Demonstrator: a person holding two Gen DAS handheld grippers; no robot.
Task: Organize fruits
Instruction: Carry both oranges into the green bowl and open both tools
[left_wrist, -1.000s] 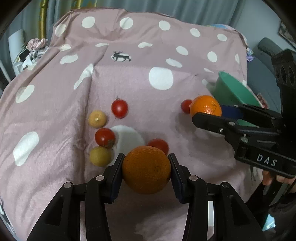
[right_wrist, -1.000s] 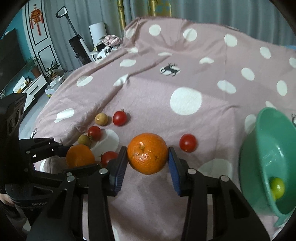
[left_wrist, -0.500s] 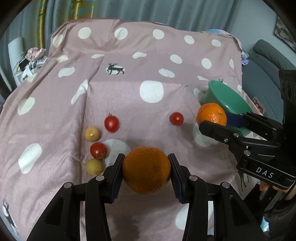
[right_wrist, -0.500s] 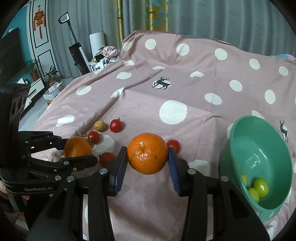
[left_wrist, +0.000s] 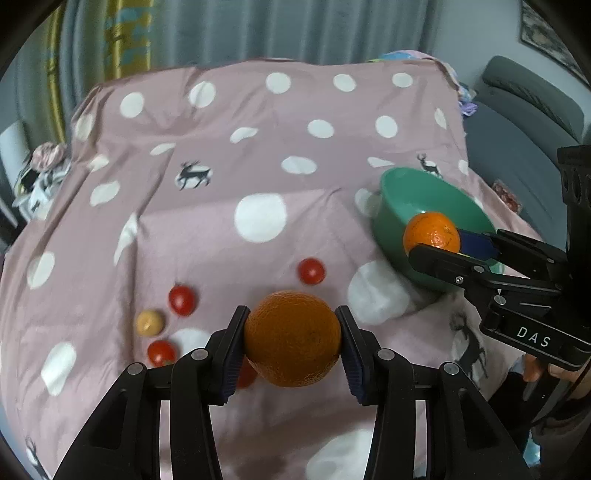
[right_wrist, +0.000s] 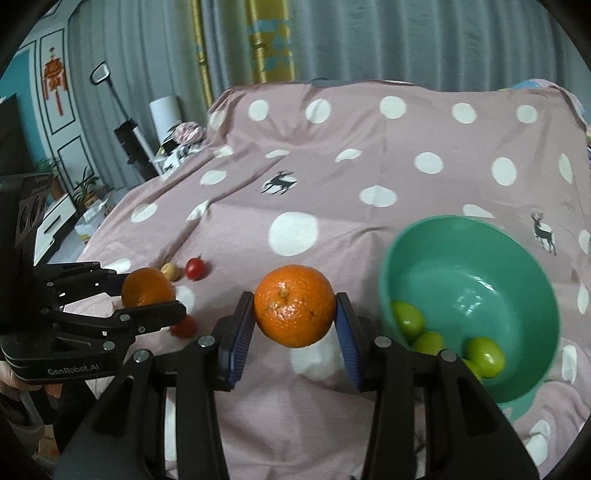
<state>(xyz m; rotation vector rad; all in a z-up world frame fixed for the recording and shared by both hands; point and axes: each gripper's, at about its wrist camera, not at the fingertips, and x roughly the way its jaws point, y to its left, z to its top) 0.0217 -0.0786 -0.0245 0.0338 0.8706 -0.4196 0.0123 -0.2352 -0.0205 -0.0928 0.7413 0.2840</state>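
Observation:
My left gripper (left_wrist: 291, 343) is shut on a dark orange (left_wrist: 292, 338), held above the pink dotted cloth. My right gripper (right_wrist: 294, 315) is shut on a brighter orange (right_wrist: 294, 305), held just left of the green bowl (right_wrist: 480, 258). From the left wrist view that right gripper (left_wrist: 439, 242) holds its orange (left_wrist: 431, 230) at the near rim of the bowl (left_wrist: 417, 188). Several green fruits (right_wrist: 484, 356) lie in the bowl. On the cloth are red tomatoes (left_wrist: 311, 270) (left_wrist: 181, 300) (left_wrist: 161, 352) and a small yellow fruit (left_wrist: 149, 322).
The cloth (left_wrist: 258, 147) drapes over a raised surface with curtains behind. A grey sofa (left_wrist: 524, 110) stands at the right. A vacuum and clutter (right_wrist: 133, 144) stand at the left, beyond the cloth's edge. A hand (right_wrist: 22, 380) grips the left tool.
Both grippers have risen and drawn back toward the right with their oranges. The green bowl has come much nearer to the right gripper and its inside now shows.

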